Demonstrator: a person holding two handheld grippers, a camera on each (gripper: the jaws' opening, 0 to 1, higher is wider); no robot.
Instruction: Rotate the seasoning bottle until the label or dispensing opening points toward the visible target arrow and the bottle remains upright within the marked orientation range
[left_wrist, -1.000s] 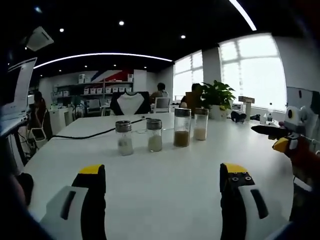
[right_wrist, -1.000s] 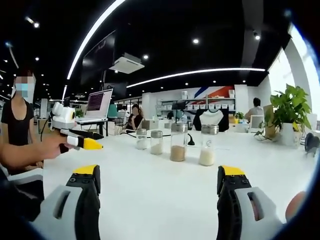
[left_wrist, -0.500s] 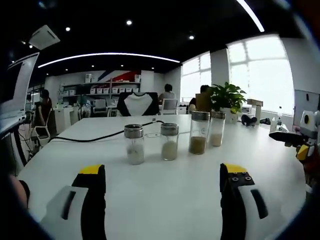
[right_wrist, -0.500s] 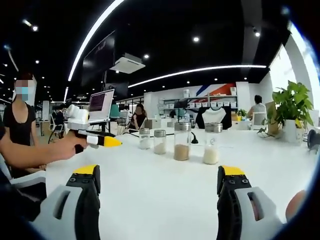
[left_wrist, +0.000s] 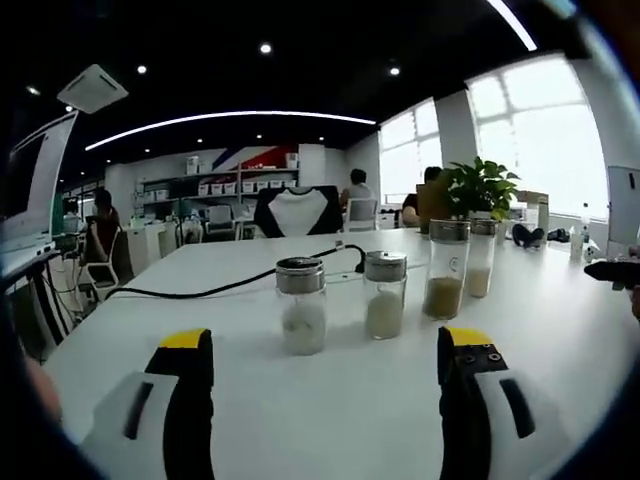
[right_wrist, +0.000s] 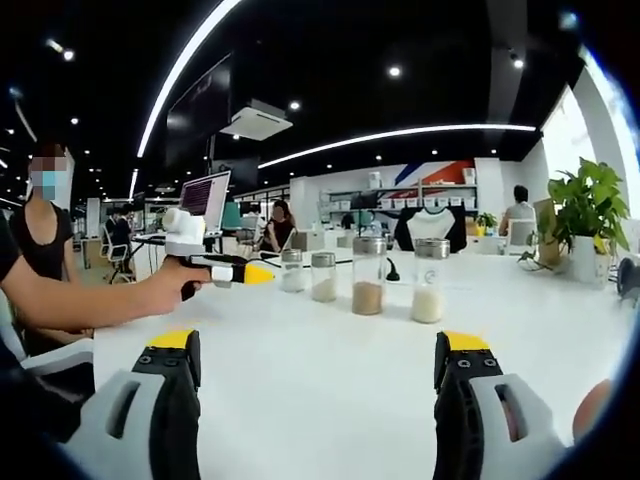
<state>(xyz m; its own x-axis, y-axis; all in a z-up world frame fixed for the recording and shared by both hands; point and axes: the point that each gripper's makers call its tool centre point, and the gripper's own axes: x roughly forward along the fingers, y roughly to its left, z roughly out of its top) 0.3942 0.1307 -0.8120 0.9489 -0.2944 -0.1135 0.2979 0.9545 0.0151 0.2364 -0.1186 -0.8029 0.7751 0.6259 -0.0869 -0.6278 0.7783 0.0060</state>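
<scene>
Large white table (left_wrist: 330, 400) spans both views, office room behind. Four clear glass seasoning bottles with metal caps stand upright in a row on it, near the middle, close together but apart. In the left gripper view: nearest short bottle with pale powder (left_wrist: 302, 305), second short bottle with whitish powder (left_wrist: 384, 294), taller bottle with tan powder (left_wrist: 446, 268), taller bottle with light powder (left_wrist: 480, 256) just behind it. In the right gripper view the order flips: tall white-powder one (right_wrist: 430, 280) and tall tan one (right_wrist: 368, 275) nearer, two short ones further left.

Green potted plant (right_wrist: 583, 218) sits at the table's far side. Black cable (left_wrist: 215, 290) runs across the table behind the bottles.

Left gripper (left_wrist: 325, 345): yellow-tipped jaws wide apart, nothing between them, low over the table short of the bottles. In the right gripper view it (right_wrist: 252, 273) is held by a person's hand (right_wrist: 175, 287), tip just beside the short bottles, no contact visible.

Right gripper (right_wrist: 317, 347): jaws spread wide, empty, well back from the bottles.
</scene>
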